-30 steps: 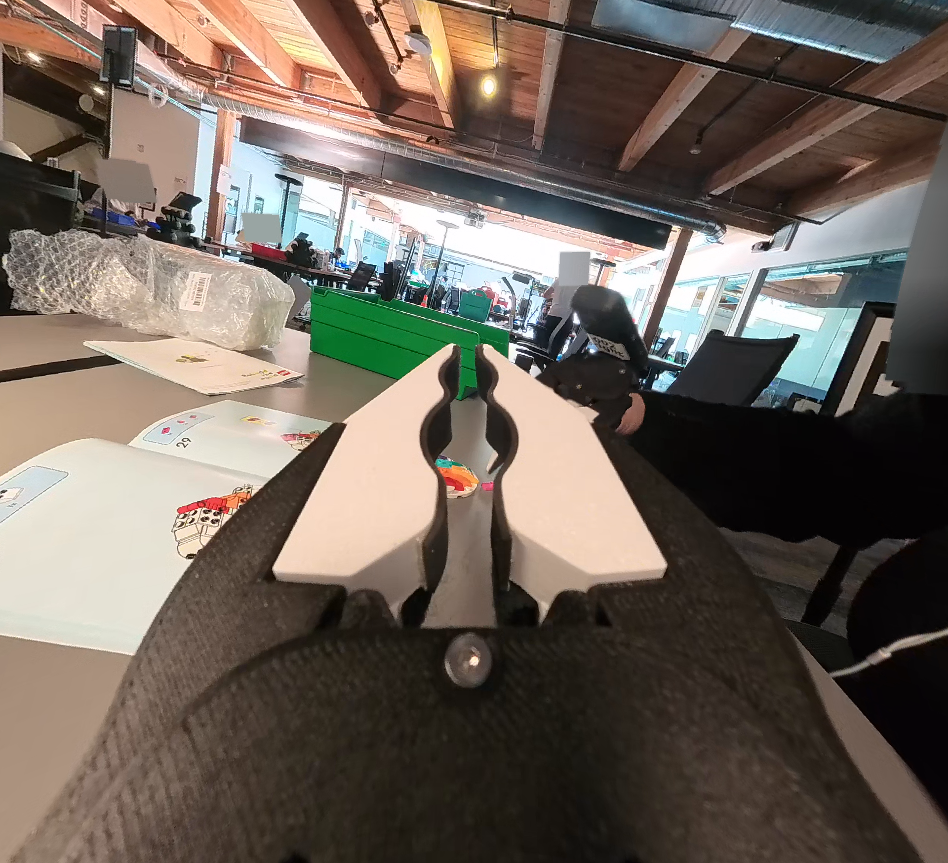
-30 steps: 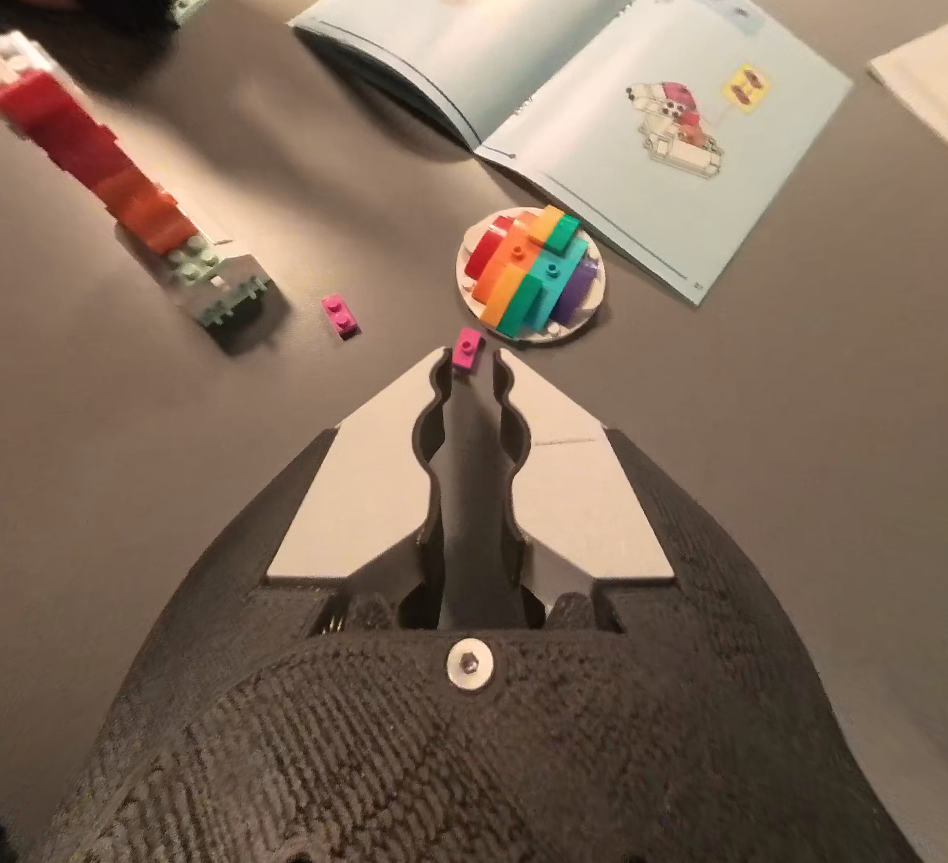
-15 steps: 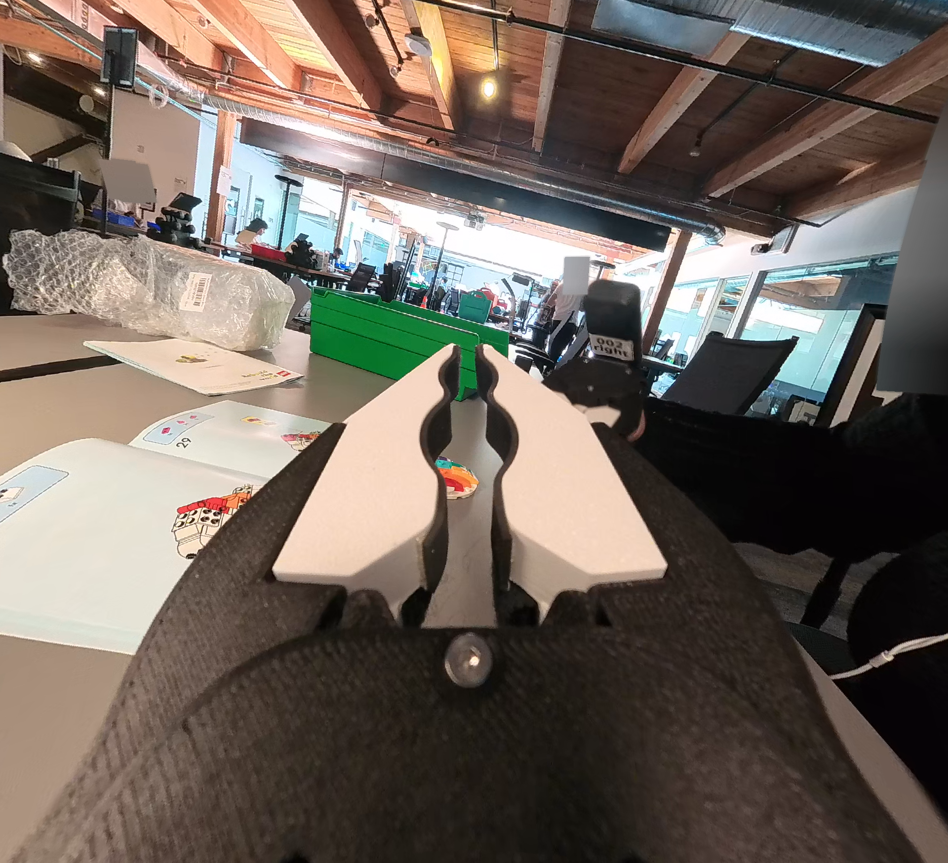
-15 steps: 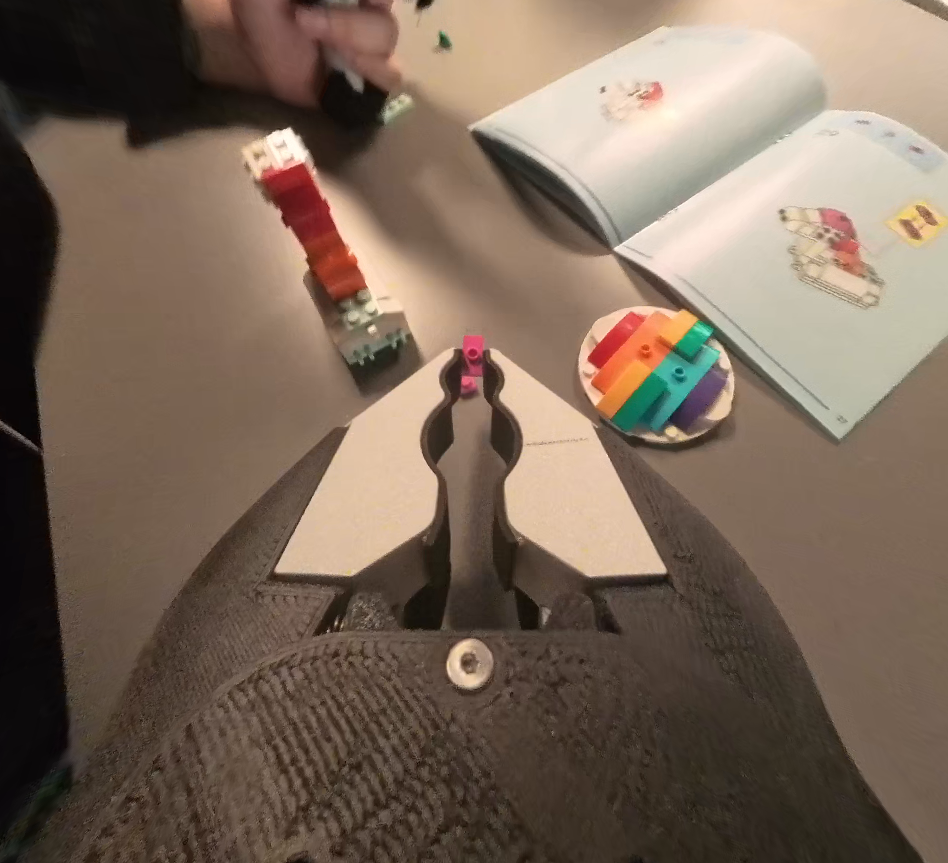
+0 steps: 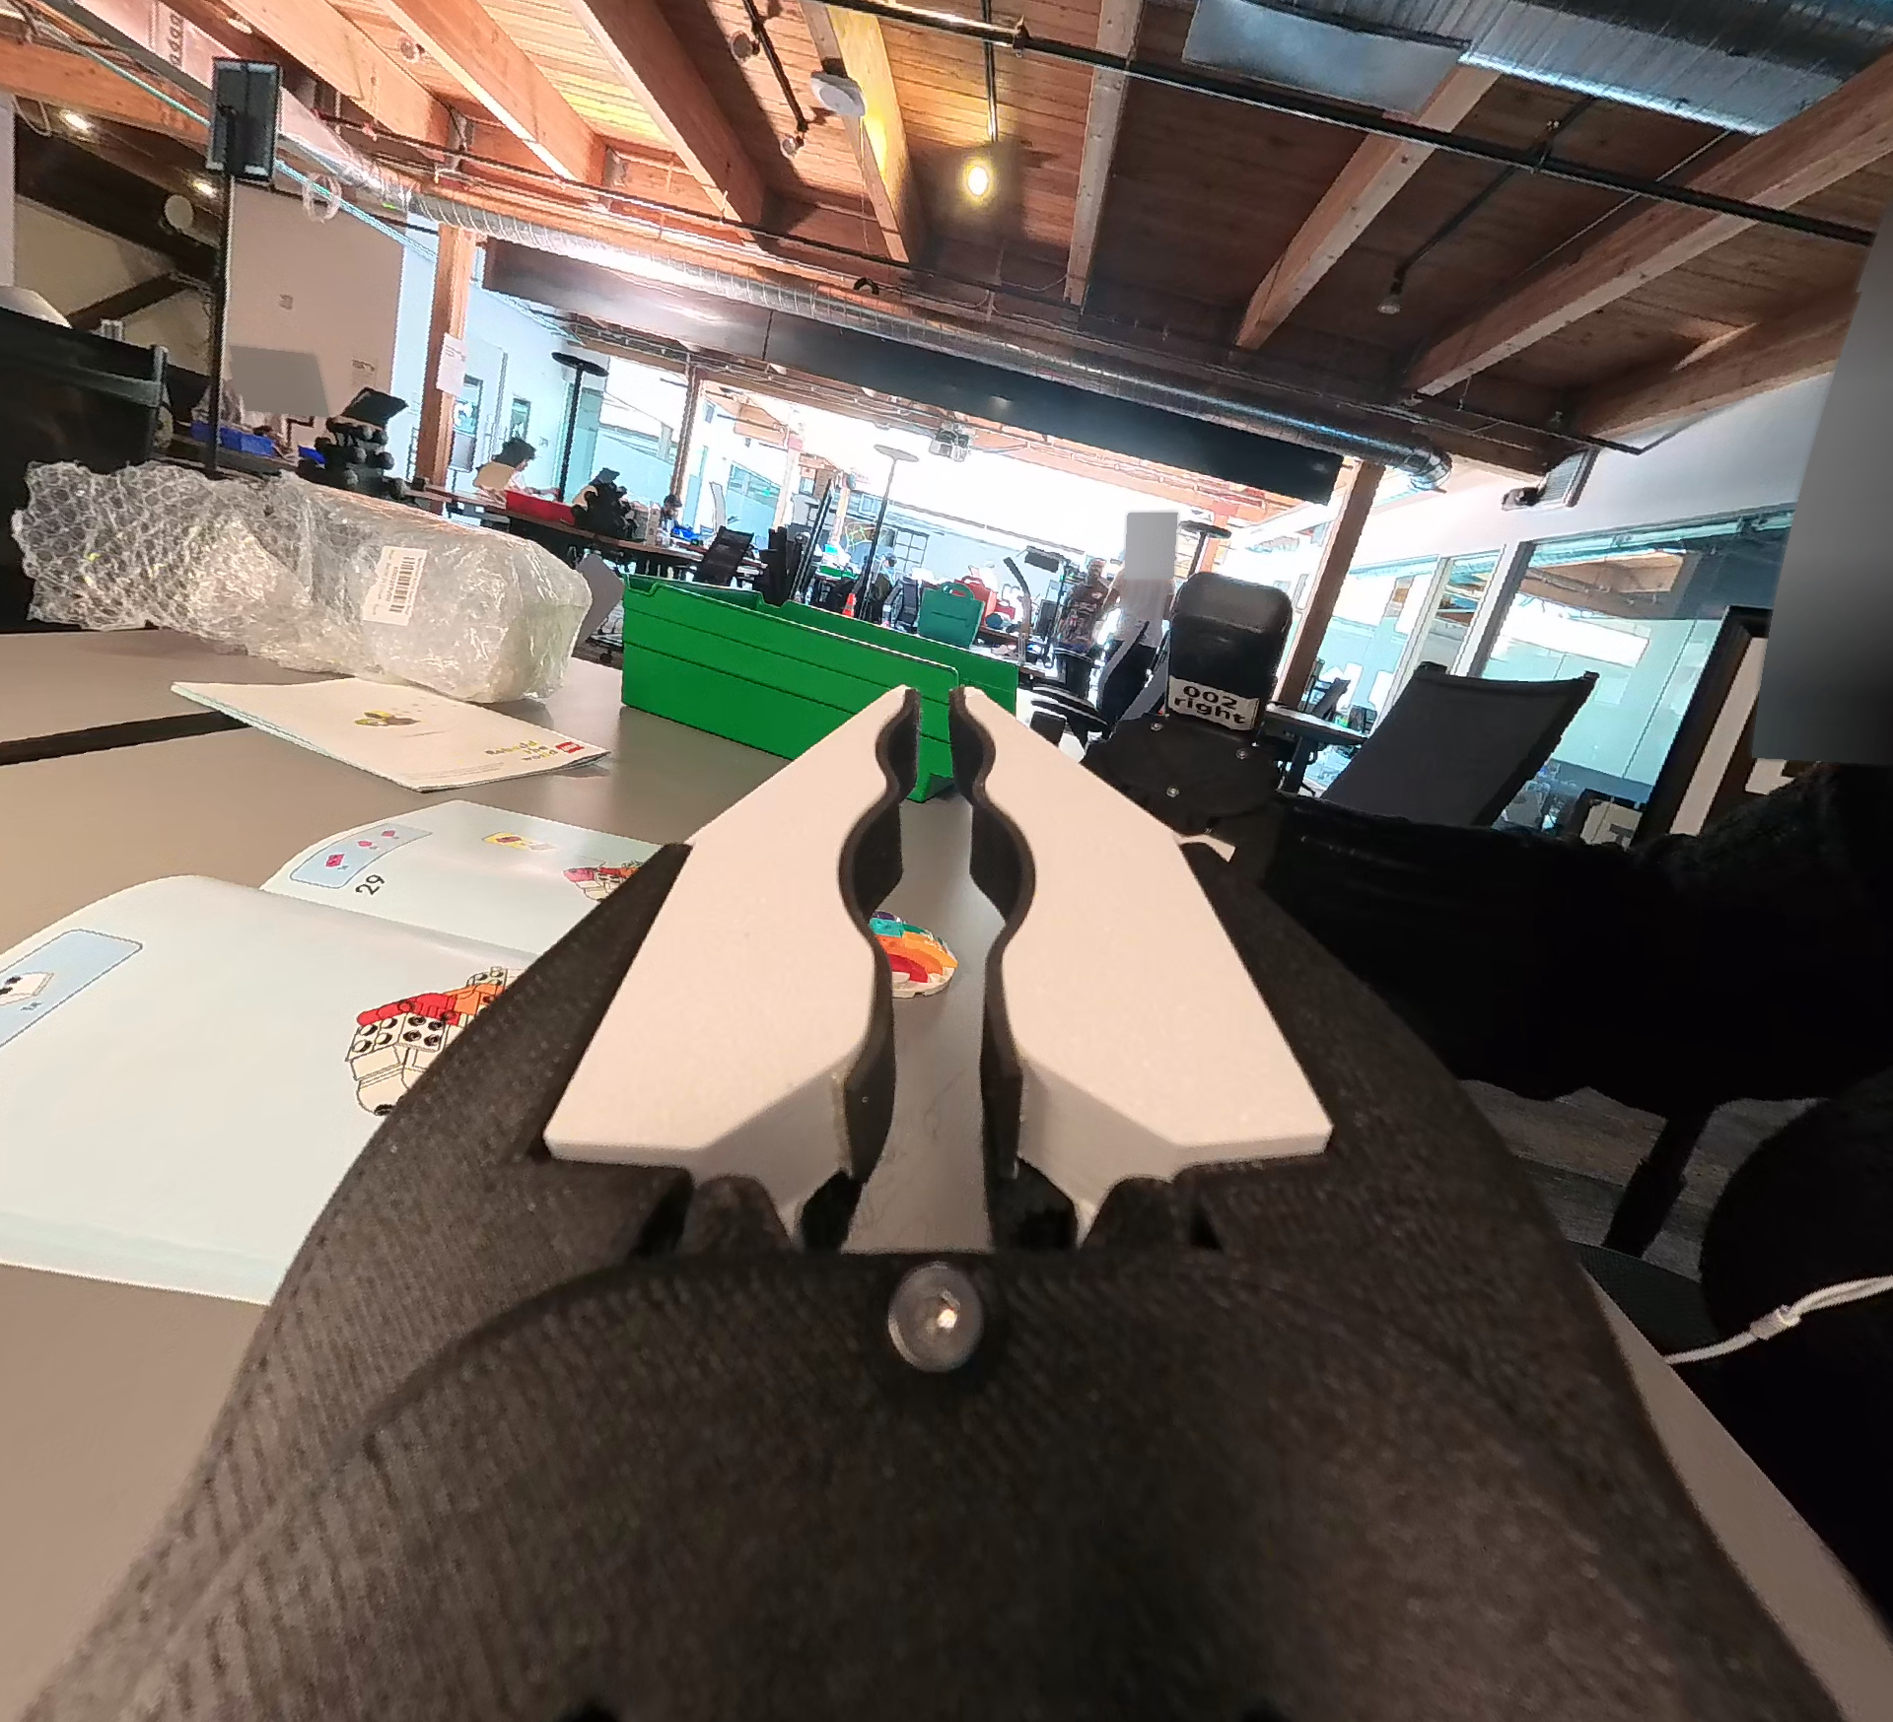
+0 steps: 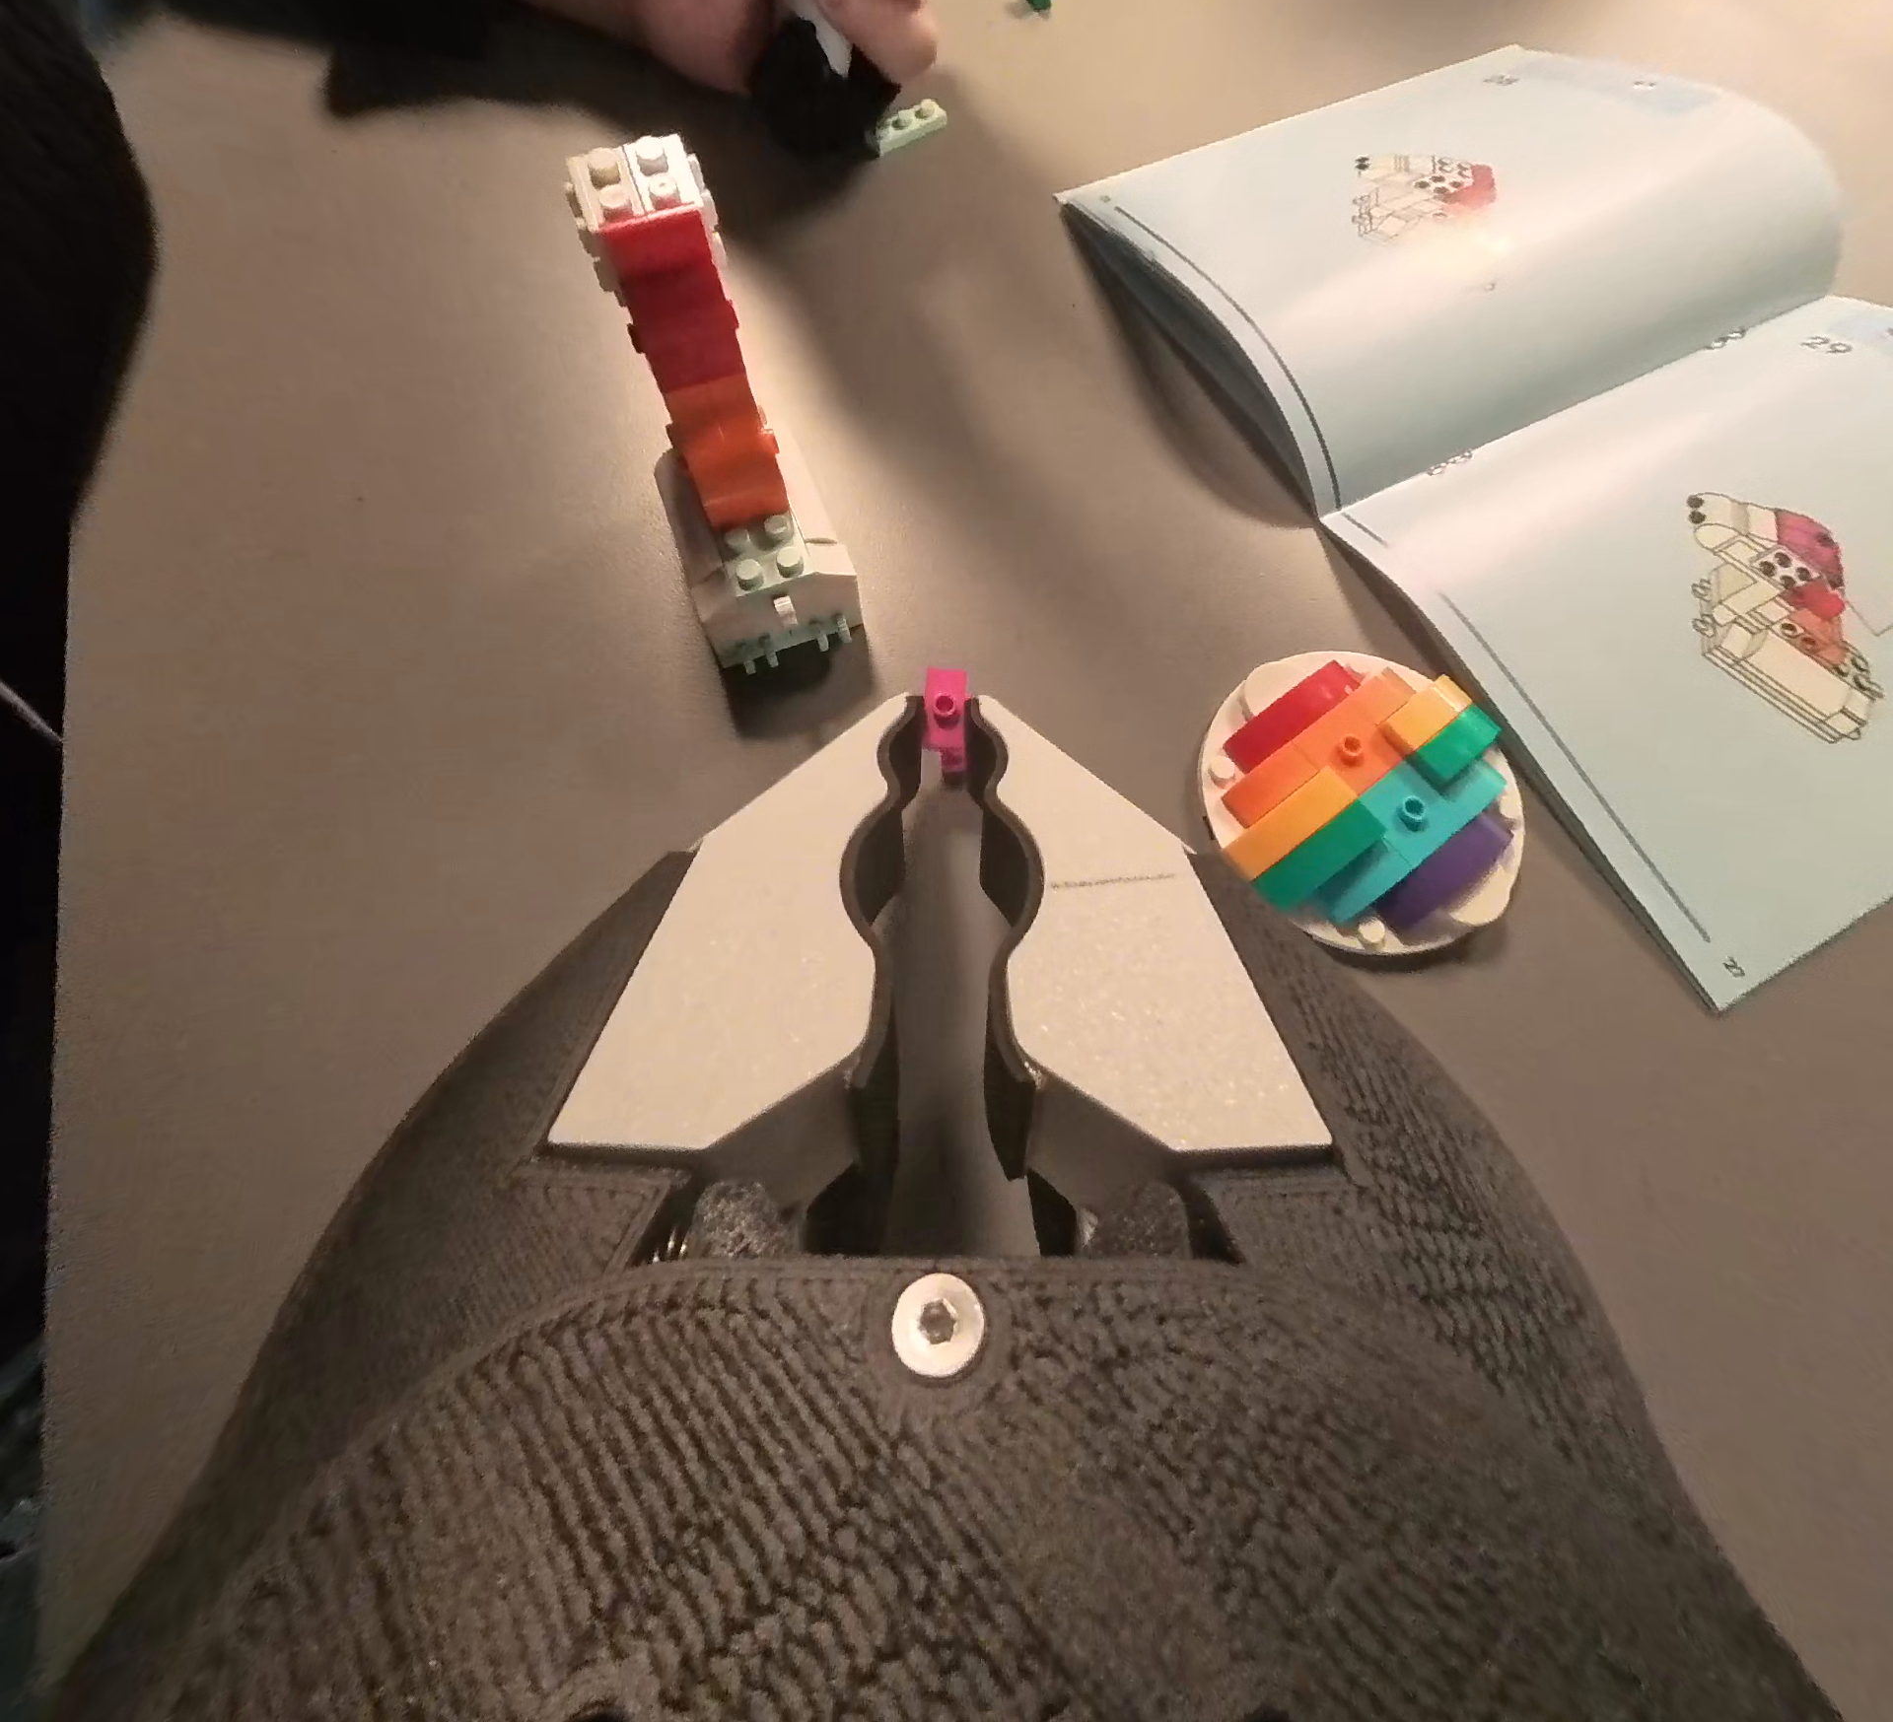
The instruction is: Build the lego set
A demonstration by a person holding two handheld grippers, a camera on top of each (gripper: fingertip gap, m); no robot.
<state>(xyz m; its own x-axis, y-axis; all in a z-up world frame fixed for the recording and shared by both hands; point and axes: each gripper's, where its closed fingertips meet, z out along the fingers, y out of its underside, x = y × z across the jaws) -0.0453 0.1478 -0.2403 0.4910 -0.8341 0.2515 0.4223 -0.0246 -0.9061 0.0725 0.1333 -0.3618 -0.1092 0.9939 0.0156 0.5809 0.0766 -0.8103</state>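
So the right gripper (image 6: 944, 722) pinched the pink plate (image 6: 943, 718) at its tips, long axis along the fingers, with the tower (image 6: 707, 423) just above-left of it in frame, while the left gripper (image 5: 932, 700) sat near-closed, empty and farther off.

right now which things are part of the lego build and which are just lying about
Build:
pink brick in the right tongs
red-orange model
rainbow disc
open manual
mint plate

Lying about:
bubble wrap
green bin
closed booklet
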